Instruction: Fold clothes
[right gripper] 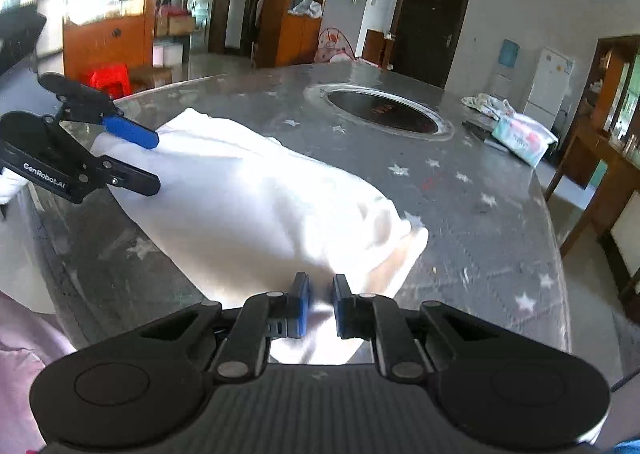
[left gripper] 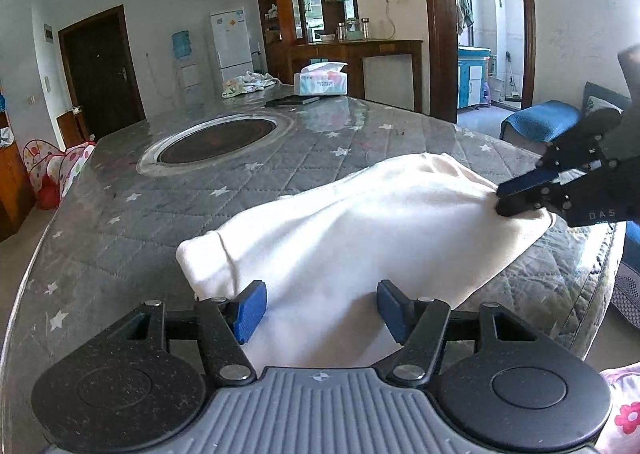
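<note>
We see the white cloth (left gripper: 360,230) spread across the counter (left gripper: 160,189) between our tools: the left tool (left gripper: 318,308) gapes wide over its near edge, while the right tool (right gripper: 319,304) pinches its far corner

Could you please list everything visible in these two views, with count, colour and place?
garment: one, white, lying on the near part of the table
table: one, grey quilted cover with white stars
round inset plate: one, dark with a metal ring, mid-table
tissue pack: one, pale, far edge of the table
crumpled cloth: one, pale patterned, far edge beside the tissue pack
refrigerator: one, white, against the far wall
water dispenser: one, blue bottle on top, left of the refrigerator
stool: one, red, on the floor beyond the table
left hand-held gripper: black with blue pads, open over the garment's near edge
right hand-held gripper: black with blue pads, shut on the garment's end
</note>
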{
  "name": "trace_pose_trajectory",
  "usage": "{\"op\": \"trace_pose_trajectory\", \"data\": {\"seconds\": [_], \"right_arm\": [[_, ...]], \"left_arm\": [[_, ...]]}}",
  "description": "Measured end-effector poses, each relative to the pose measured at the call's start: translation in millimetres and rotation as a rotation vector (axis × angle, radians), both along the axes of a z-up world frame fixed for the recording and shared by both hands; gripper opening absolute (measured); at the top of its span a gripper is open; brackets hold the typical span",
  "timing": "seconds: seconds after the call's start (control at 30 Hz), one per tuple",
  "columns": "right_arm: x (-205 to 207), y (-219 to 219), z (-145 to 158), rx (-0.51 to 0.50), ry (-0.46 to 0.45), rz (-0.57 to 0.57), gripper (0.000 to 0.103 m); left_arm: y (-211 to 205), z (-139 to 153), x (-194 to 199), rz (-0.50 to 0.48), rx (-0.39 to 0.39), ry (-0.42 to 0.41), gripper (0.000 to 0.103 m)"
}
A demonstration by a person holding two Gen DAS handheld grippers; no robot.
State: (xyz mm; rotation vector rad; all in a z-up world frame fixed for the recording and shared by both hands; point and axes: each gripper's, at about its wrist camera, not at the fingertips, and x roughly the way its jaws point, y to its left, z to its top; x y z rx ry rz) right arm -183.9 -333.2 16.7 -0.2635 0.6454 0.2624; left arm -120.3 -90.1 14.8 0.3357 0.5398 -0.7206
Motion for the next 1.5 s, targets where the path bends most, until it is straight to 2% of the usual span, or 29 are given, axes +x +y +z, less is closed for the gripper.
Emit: {"op": "trace_pose_trajectory", "data": {"seconds": [0.33, 0.6, 0.9, 1.1, 1.27, 1.43, 1.5], "right_arm": [[6, -2, 17, 0.071, -0.040, 0.023, 0.011], [30, 3, -4, 0.092, 0.007, 0.018, 0.015], [34, -3, 5, 0.125, 0.022, 0.007, 0.030], [54, -1, 13, 0.169, 0.012, 0.001, 0.032], [78, 5, 6, 0.174, 0.033, -0.011, 0.032], [92, 0, -8, 0.179, 0.062, -0.046, 0.033], [92, 0, -4, 0.186, 0.060, -0.051, 0.033]], "left_arm": [[3, 6, 1, 0.009, -0.012, 0.019, 0.066], [6, 14, 23, 0.050, -0.064, 0.054, 0.066], [11, 8, 61, 0.127, -0.072, 0.108, 0.065], [1, 24, 62, 0.114, -0.128, 0.084, 0.064], [-15, 18, 75, 0.107, -0.123, 0.104, 0.054], [-18, 6, 96, 0.171, -0.109, 0.128, 0.053], [-15, 3, 100, 0.193, -0.116, 0.138, 0.053]]}}
